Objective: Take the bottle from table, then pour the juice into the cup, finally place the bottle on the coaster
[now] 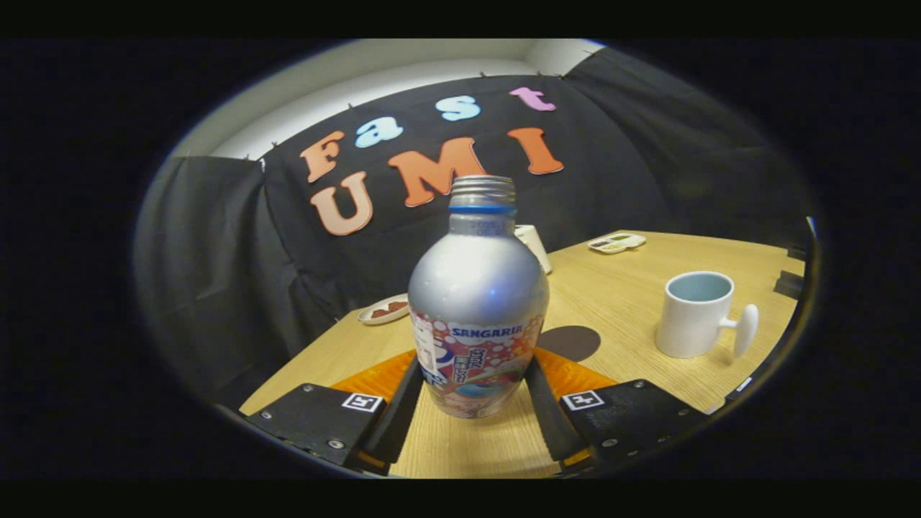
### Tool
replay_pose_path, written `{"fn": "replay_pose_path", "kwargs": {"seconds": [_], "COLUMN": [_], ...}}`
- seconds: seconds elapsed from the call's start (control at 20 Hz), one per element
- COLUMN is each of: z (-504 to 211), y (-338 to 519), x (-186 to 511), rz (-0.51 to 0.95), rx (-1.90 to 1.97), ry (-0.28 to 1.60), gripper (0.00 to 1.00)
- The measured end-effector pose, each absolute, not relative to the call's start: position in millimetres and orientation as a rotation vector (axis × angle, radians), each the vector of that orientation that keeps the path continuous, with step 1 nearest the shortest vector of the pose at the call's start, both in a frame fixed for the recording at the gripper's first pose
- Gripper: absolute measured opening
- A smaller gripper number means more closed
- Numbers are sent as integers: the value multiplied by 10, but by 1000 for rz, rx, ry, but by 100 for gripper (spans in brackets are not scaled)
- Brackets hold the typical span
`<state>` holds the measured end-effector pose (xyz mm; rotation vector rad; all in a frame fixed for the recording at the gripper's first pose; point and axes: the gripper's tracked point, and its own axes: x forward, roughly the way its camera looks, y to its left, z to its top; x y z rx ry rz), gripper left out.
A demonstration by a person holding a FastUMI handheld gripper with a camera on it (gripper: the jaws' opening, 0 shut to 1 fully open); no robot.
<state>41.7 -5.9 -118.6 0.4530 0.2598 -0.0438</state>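
While the gripper [475, 385] is closing both fingers on the bottle [477, 302], its base is standing on the table [647, 273].
Behind the capless bottle, a white object [534, 244] is sitting partly hidden; the brown coaster [572, 342] is lying beside it, and the white cup [696, 313] at right is looking empty.

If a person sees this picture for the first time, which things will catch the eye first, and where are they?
First comes the silver bottle, uncapped and upright between the two fingers of the gripper, which press on its lower sides. Beyond it to the right, the white cup stands on the wooden table, open side up with its handle turned away from the bottle. Between them, just past the right finger, lies the dark round coaster.
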Motion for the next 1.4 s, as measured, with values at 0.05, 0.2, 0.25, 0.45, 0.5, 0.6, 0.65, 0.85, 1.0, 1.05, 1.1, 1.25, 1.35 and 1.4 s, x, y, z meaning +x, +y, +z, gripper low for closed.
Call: {"fn": "replay_pose_path", "kwargs": {"seconds": [0.05,0.2,0.25,0.45,0.5,0.6,0.65,0.85,1.0,1.05,1.1,1.25,1.35,1.4], "z": [-1186,-1143,-1113,-1113,-1148,-1141,-1114,-990,-963,-950,-923,-911,-877,-855], "y": [-104,-186,-226,-400,-441,-466,-469,-493,-527,-555,-596,-596,-613,-617], "x": [440,514,541,597,615,641,644,695,667,648,641,678,720,774], "rz": [-52,-54,-59,-90,-108,-128,-129,-123,-121,-119,-119,-125,-131,-137], "rx": [507,757,851,1073,1094,1143,1169,1283,1382,1419,1449,1510,1542,1561], "ry": [259,245,234,206,209,213,207,180,158,146,125,115,115,117], "gripper": [75,76,75,75,75,75,75,75,75,75,75,75,75,75]}}
